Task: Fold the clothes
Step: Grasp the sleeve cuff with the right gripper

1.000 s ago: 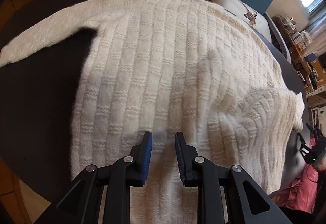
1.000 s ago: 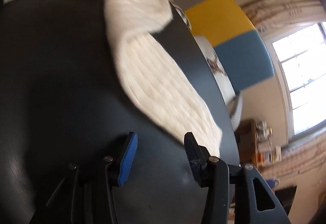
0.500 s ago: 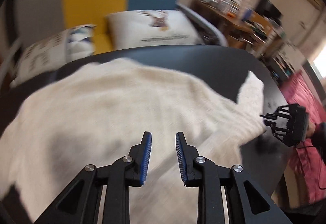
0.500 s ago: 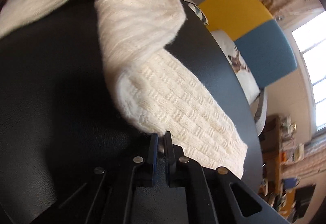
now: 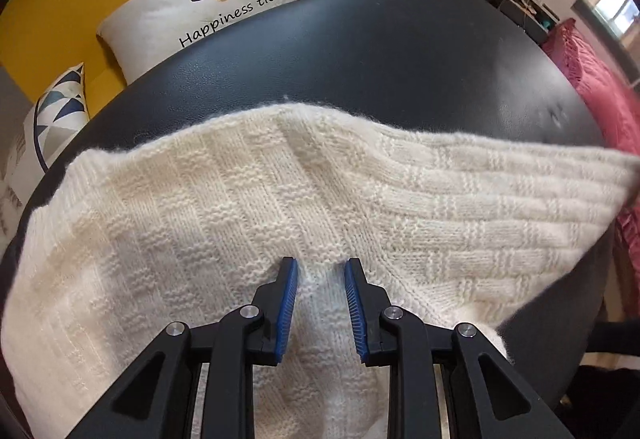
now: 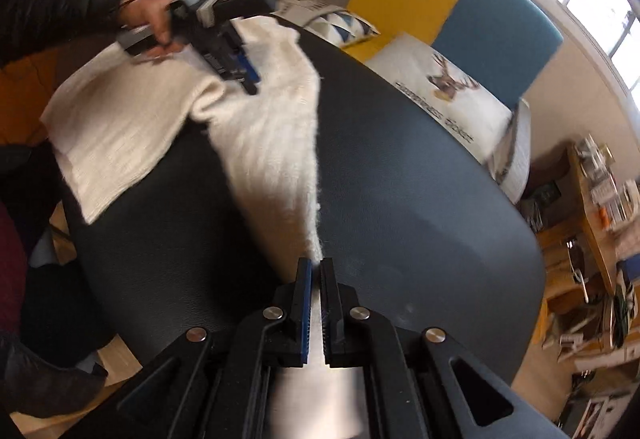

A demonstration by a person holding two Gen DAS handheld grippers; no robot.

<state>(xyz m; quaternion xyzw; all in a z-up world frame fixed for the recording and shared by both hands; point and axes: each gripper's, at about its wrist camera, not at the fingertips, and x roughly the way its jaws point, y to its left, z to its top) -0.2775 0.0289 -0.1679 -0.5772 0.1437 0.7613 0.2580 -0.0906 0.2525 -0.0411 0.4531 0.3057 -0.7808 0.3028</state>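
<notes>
Right gripper (image 6: pixel 317 279) jaws clamped on the sleeve (image 6: pixel 276 159) end, cloth pinched between the pads, lifted off the dark round table (image 6: pixel 420 199). Left gripper (image 5: pixel 318 279) jaws slightly apart, pressed down on the cream knit sweater (image 5: pixel 200 207) near the shoulder. Step in hand, likely: folding the sleeve across the body. Next: carrying it over and laying it flat, unbunched.

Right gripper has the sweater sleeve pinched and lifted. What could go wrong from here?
1. The right gripper pinches only the thin edge of the sleeve; the knit could slip out as it is carried.
2. The left gripper is over the sweater with jaws slightly apart, not clearly pinning it, so pulling may drag the whole garment across the smooth dark table.
</notes>
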